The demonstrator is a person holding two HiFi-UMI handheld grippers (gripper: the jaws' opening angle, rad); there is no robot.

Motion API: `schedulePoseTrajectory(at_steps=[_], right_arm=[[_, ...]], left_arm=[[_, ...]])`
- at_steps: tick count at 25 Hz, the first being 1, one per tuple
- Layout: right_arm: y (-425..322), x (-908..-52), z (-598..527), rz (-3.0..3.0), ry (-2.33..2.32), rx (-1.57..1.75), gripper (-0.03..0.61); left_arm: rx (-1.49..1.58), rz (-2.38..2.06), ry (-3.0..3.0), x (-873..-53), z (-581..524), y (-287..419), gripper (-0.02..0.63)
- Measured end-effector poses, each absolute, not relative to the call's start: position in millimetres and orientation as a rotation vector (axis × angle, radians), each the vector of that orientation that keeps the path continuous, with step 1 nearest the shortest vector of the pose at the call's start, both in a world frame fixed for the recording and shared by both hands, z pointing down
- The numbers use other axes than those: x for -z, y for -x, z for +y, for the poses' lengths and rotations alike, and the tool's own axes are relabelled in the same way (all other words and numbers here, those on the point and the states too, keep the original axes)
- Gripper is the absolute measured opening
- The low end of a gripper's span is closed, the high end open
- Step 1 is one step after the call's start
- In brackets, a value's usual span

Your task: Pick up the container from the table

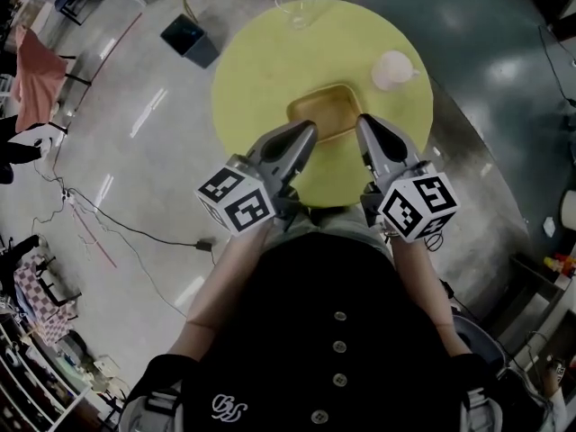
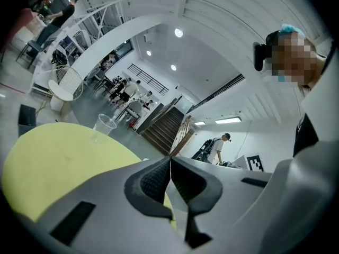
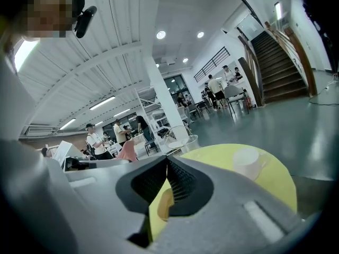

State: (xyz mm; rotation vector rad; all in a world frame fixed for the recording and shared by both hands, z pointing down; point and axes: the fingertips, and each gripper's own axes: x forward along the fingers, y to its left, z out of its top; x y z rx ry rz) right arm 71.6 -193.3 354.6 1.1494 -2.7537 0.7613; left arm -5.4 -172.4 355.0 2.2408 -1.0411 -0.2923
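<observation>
A shallow yellow rectangular container (image 1: 328, 106) lies on the round yellow table (image 1: 261, 61), toward its near side. My left gripper (image 1: 310, 129) is shut and empty, its tip by the container's near left corner. My right gripper (image 1: 363, 120) is also shut and empty, its tip by the near right corner. In the left gripper view the pads of the left gripper (image 2: 170, 157) meet over the table (image 2: 53, 163). In the right gripper view the right gripper (image 3: 168, 157) is closed, and a bit of the container (image 3: 164, 205) shows below its pads.
A white lidded cup (image 1: 393, 68) (image 3: 249, 162) stands right of the container. A clear plastic cup (image 1: 295, 5) (image 2: 104, 125) sits at the table's far edge. A dark box (image 1: 191, 39) and cables lie on the floor to the left. People stand far off.
</observation>
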Motion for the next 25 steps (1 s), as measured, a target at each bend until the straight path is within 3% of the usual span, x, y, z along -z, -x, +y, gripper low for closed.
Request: schedulePoseTrajectory(at_steps=[25], right_arm=[[-57.9,-393.5,-213.9,-2.554,-1.358,-0.883,0.002]], left_arm=[[0.160,-0.861,-2.149,-396.2,-187.4,42.7,0.014]])
